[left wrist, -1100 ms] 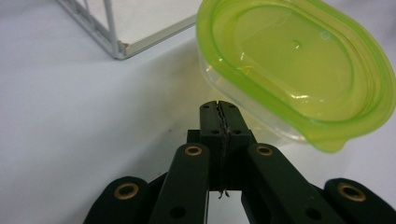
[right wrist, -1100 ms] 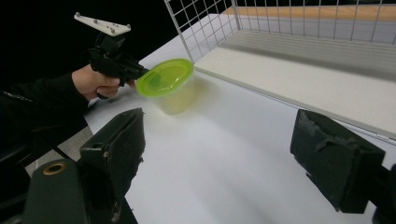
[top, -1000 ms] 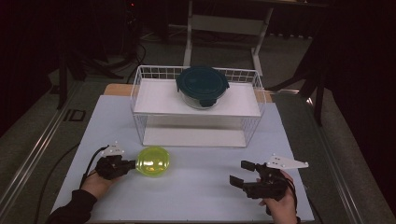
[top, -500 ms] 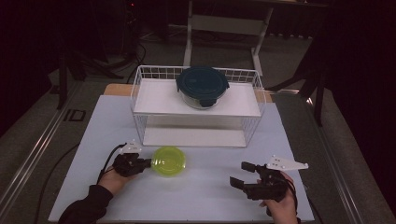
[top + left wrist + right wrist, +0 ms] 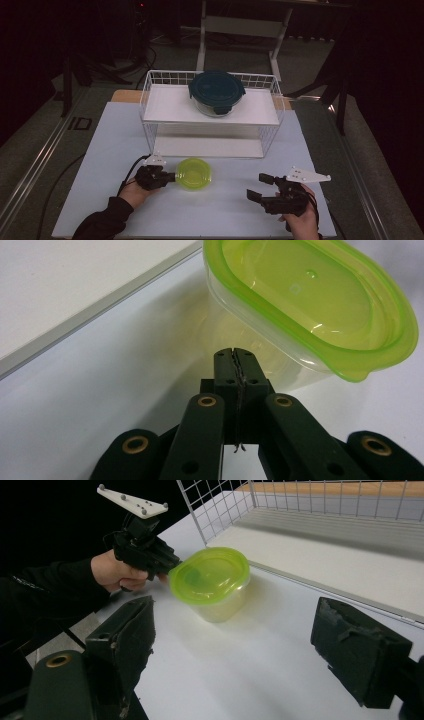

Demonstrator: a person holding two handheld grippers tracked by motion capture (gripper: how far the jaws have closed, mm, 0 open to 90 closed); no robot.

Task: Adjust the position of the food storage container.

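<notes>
The green box (image 5: 194, 174) sits near the front edge of the table (image 5: 100, 150), nudged by the left gripper (image 5: 170, 177) with jaws pressed together and empty, while the right gripper (image 5: 260, 187) waits wide open and empty.

Dark room surrounding a pale table (image 5: 115, 130); grey floor (image 5: 30, 150) showing at both sides, a metal stand (image 5: 240, 25) and cables (image 5: 150, 50) sitting behind in shadow.
</notes>
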